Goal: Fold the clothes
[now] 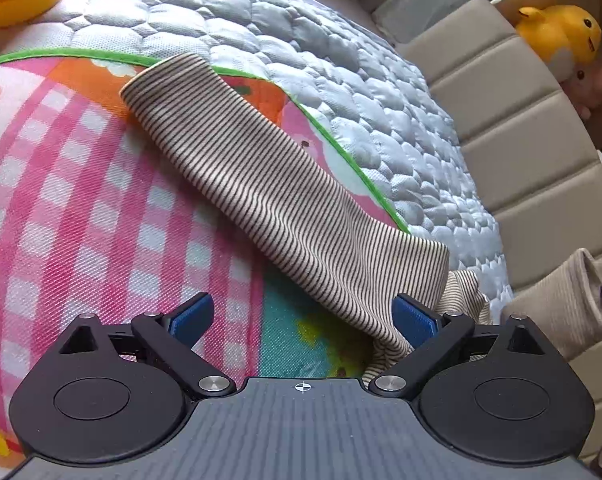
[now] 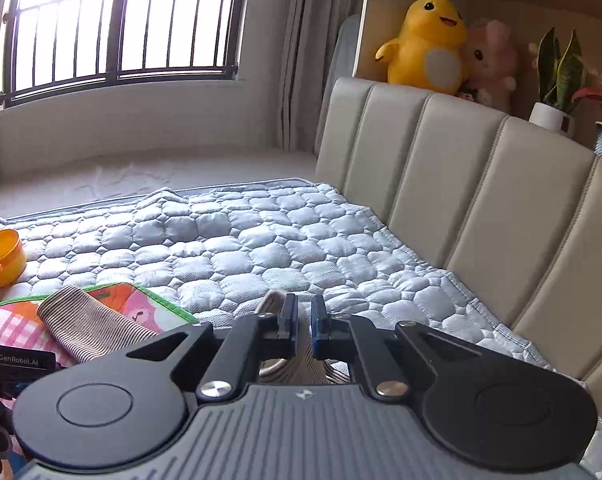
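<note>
Left hand-held gripper (image 1: 303, 318) sits spread wide over the colourful play mat (image 1: 81, 200), its blue pads apart, with the striped garment (image 1: 261, 184) draped past its right pad and stretching diagonally across the mat on the quilted bed (image 1: 341, 60). Right hand-held gripper (image 2: 304, 326) pinches a bunched end of that striped cloth, pads nearly together, above the quilt near the padded headboard (image 2: 481, 200). An orange tub (image 2: 1, 258) sits far left.

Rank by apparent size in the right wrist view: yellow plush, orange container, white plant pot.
1. Yellow plush, clearly largest.
2. Orange container.
3. White plant pot, smallest as seen, though partly hidden behind the headboard, so unsure.
</note>
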Available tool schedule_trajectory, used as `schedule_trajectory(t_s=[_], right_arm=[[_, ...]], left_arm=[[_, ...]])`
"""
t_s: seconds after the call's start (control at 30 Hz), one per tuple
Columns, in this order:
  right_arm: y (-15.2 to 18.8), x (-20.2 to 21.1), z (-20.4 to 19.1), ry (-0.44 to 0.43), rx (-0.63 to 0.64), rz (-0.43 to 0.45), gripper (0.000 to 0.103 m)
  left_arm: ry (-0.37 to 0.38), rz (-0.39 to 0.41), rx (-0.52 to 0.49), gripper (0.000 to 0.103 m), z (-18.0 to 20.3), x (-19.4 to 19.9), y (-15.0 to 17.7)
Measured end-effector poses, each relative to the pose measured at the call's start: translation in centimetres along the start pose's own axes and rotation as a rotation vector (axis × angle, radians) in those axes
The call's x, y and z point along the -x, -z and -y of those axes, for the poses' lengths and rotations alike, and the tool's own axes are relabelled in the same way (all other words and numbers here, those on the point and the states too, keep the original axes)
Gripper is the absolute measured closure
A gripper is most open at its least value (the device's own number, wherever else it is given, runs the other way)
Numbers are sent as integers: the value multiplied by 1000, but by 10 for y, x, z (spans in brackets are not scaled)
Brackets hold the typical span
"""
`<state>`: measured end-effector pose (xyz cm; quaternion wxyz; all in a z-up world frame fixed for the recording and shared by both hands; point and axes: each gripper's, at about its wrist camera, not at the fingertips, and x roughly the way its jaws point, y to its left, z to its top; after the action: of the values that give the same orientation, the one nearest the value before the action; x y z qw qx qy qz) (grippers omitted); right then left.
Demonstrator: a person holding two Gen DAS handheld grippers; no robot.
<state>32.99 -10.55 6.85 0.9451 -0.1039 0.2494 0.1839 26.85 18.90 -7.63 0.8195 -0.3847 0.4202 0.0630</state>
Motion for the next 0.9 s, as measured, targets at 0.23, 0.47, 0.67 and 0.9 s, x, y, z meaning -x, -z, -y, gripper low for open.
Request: schedule_trajectory(t_s=[0.23, 0.47, 0.67, 0.9], right_arm=[[37, 7, 17, 17, -33, -50, 62], [159, 32, 89, 93, -52, -404, 54], [228, 62, 133, 74, -207, -505, 47], [237, 76, 131, -22, -268, -471, 93]], left_arm=[[10, -28, 9, 4, -2, -7, 1], [72, -113, -91, 4, 18, -17, 19], [78, -204, -429, 4, 63, -14, 68], [-167, -240, -715, 35, 95, -21, 133]])
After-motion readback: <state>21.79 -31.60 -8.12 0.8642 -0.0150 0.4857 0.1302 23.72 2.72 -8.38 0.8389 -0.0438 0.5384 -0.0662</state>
